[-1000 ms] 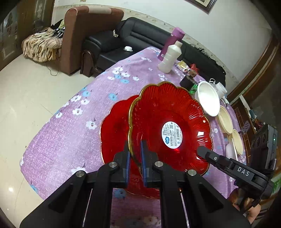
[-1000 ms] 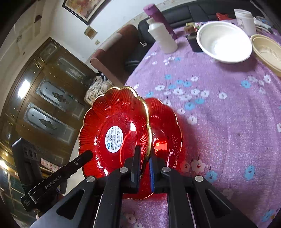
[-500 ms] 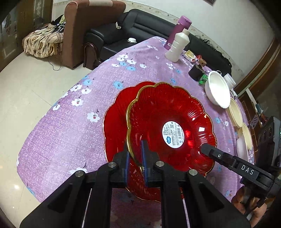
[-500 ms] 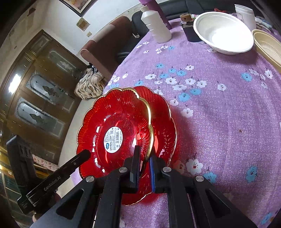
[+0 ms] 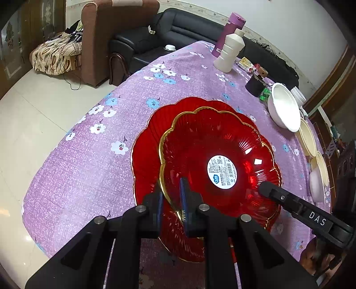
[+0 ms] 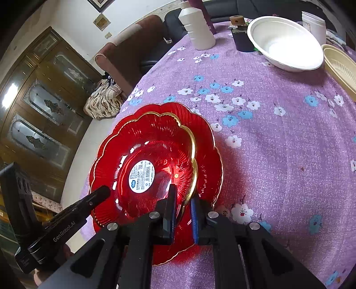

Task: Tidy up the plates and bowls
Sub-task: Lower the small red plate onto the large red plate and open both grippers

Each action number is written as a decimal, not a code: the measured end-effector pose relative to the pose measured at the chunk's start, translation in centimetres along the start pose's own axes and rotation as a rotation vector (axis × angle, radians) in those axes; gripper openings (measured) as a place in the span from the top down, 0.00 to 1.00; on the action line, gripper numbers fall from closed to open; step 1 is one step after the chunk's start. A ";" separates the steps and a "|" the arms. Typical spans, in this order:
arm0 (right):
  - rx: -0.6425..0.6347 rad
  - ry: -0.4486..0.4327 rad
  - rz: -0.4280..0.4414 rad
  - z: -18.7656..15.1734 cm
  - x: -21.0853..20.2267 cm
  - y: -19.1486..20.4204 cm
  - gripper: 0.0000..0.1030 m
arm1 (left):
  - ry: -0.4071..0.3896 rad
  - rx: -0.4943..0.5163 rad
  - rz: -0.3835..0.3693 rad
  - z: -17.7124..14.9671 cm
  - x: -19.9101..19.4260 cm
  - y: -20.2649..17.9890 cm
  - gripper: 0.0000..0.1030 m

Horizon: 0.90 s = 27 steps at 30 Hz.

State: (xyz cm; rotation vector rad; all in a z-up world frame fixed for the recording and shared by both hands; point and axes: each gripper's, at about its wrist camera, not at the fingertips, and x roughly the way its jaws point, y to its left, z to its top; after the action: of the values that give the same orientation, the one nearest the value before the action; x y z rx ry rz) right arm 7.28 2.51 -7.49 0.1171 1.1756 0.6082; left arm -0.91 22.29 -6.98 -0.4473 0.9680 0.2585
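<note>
Both your left gripper [image 5: 171, 200] and right gripper [image 6: 183, 207] have fingers clamped on the top red plate [image 5: 220, 160], lower centre, steadying it level over the lower red plate [image 5: 144, 142] for stacking.

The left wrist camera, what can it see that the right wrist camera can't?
Only the left wrist view shows the purple bottle's cap and a pale pink bowl at the table's far end. Only the right wrist view shows a wooden cabinet with glass doors and a framed picture. Both show the top red plate pinched by the left gripper and the right gripper, the lower red plate, and the white bottle.
</note>
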 end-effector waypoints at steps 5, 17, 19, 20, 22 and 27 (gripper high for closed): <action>-0.002 0.009 -0.004 -0.2 -0.1 0.2 0.89 | -0.001 0.008 0.013 -0.1 0.1 0.0 0.88; -0.010 0.035 -0.028 0.2 0.3 0.9 0.86 | -0.001 0.022 0.035 -0.1 0.2 -0.3 0.87; -0.010 0.043 -0.034 0.3 0.4 1.0 0.85 | 0.006 0.027 0.041 -0.1 0.3 -0.4 0.87; -0.008 0.052 -0.036 0.4 0.4 1.0 0.84 | 0.015 0.027 0.043 -0.1 0.3 -0.4 0.87; -0.002 0.067 -0.028 0.6 0.4 1.1 0.77 | 0.034 0.013 0.037 0.1 0.4 -0.3 0.86; -0.012 0.063 -0.002 1.1 -0.2 1.6 0.55 | 0.076 -0.016 0.031 0.2 0.5 -0.2 0.85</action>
State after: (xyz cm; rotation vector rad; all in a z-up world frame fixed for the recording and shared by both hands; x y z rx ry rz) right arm 7.56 3.95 -6.27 0.0865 1.2322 0.6208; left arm -0.43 22.22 -7.21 -0.4598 1.0479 0.2789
